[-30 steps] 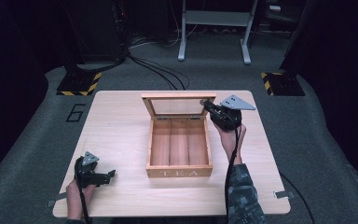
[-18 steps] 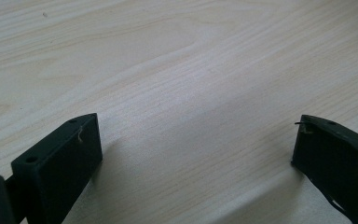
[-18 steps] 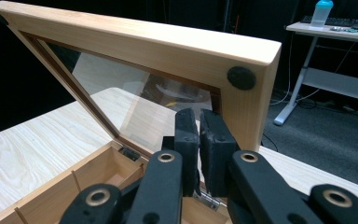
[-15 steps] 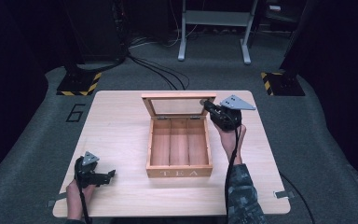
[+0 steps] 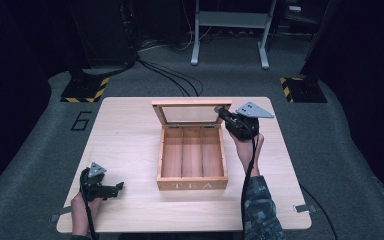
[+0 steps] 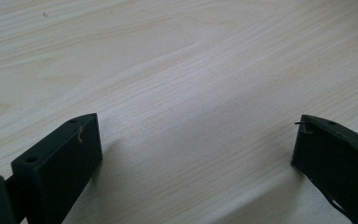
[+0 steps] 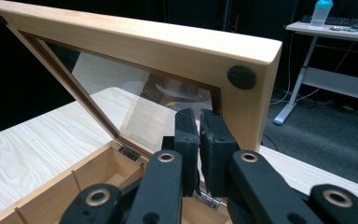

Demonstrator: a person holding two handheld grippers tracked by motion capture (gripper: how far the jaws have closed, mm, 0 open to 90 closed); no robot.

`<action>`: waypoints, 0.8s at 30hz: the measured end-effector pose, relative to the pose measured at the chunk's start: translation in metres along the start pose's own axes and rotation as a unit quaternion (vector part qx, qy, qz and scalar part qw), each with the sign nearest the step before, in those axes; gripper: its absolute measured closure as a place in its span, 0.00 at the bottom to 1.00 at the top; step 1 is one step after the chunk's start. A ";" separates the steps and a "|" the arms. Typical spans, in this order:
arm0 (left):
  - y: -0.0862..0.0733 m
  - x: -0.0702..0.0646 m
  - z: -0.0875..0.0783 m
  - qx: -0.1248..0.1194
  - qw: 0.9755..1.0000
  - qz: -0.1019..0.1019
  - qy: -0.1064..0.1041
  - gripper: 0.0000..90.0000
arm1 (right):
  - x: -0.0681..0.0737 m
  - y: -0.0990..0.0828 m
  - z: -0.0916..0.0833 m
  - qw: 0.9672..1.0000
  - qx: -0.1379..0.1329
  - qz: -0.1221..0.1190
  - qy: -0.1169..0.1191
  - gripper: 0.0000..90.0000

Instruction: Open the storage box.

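Layout relative to the tea box (image 5: 192, 159), which sits mid-table (image 5: 125, 135): its lid (image 5: 190, 113) stands raised at the far edge. The right gripper (image 5: 223, 114) lies beside the lid's right corner. The left gripper (image 5: 117, 188) rests left of the box, near the table's front edge, well apart.

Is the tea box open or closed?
Open. The box's glass lid stands up at the back, and its three compartments look empty.
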State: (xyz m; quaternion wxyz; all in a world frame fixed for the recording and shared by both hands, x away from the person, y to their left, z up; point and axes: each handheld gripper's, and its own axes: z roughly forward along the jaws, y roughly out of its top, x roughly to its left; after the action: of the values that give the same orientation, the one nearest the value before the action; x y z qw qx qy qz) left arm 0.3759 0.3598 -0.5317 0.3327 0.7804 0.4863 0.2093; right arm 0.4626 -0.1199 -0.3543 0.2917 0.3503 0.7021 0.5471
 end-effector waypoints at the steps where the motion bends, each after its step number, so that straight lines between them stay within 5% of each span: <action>1: 0.000 0.000 0.000 0.000 1.000 0.000 0.000 0.01 | 0.000 0.000 0.000 1.000 -0.001 -0.001 0.001 0.95; 24: 0.000 0.000 0.000 0.000 1.000 0.000 -0.001 0.01 | 0.000 -0.001 0.000 1.000 -0.003 -0.006 -0.001 0.95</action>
State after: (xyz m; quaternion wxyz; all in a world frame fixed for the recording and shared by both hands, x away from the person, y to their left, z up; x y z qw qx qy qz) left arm 0.3760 0.3598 -0.5317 0.3329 0.7804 0.4863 0.2087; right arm 0.4628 -0.1198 -0.3550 0.2967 0.3454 0.7022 0.5473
